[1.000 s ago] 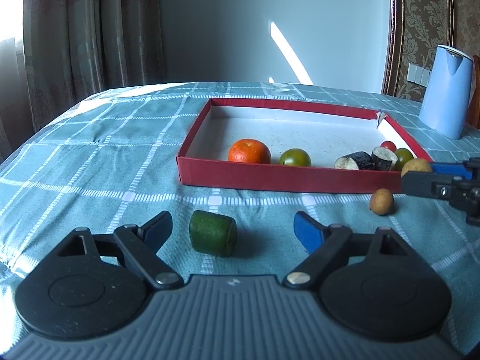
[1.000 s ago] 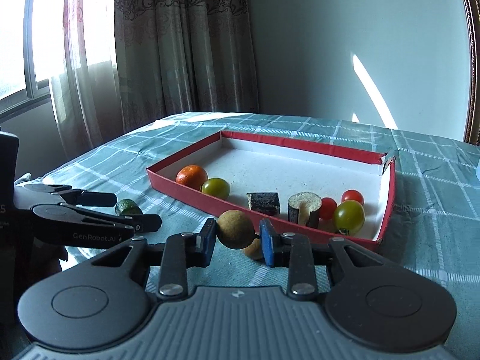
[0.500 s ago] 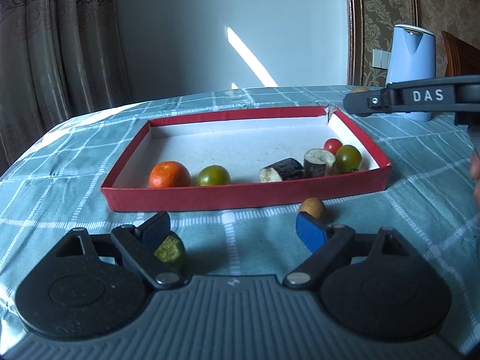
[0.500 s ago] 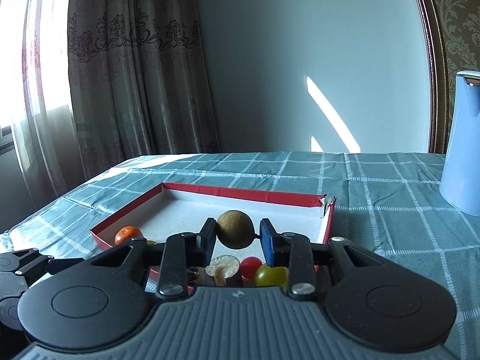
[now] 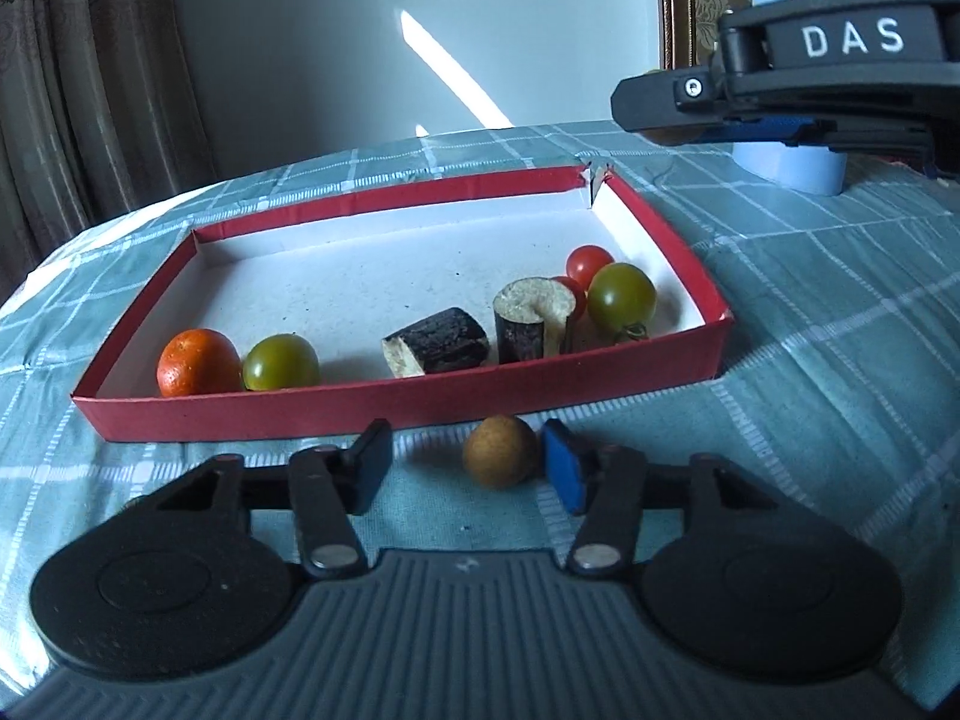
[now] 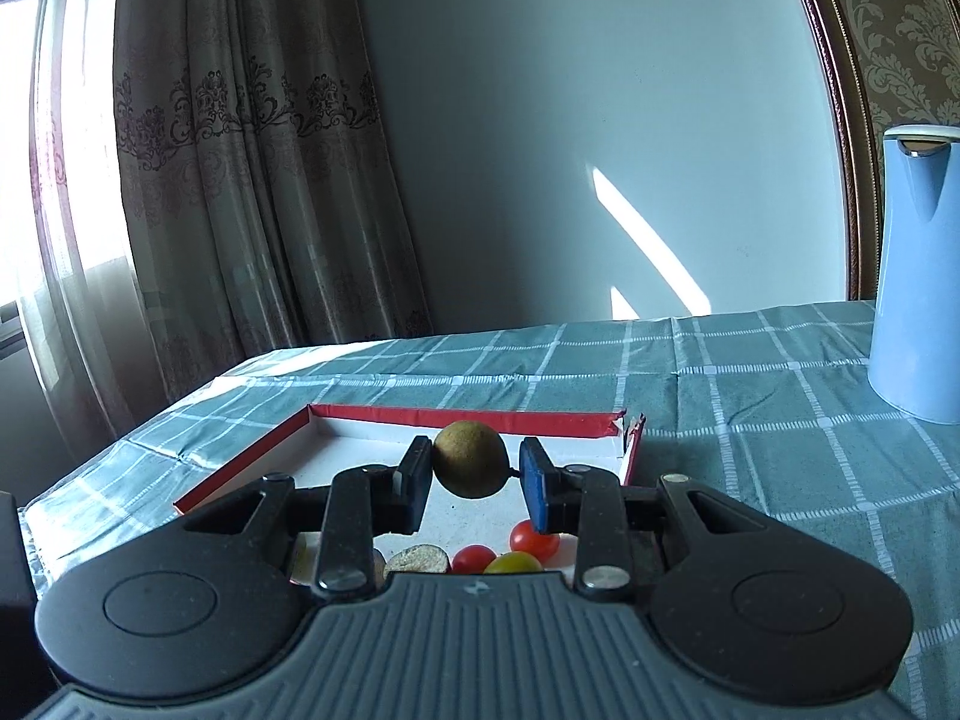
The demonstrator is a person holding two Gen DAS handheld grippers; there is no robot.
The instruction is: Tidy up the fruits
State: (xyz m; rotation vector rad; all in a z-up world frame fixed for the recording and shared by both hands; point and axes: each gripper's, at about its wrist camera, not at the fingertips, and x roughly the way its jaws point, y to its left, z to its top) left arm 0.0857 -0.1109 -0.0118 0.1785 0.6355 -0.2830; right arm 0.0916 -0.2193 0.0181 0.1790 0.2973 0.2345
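Two grippers are at work over the checked tablecloth (image 5: pixel 840 396): the left gripper (image 5: pixel 465 465) sits low, angled down at the cloth in front of the red tray (image 5: pixel 420 411), its jaws just narrowed around a small brown fruit (image 5: pixel 500 451) lying there, the right pad touching it, the left pad still apart. The right gripper (image 6: pixel 474 474), held nearly level above the tray's right end, clamps a second brown fruit (image 6: pixel 470 459) over the cherry tomatoes (image 6: pixel 534 537).

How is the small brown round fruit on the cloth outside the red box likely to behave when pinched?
The small brown fruit looks round, so it may roll. It touches only one pad of the left tool, so an uneven squeeze could nudge it sideways.
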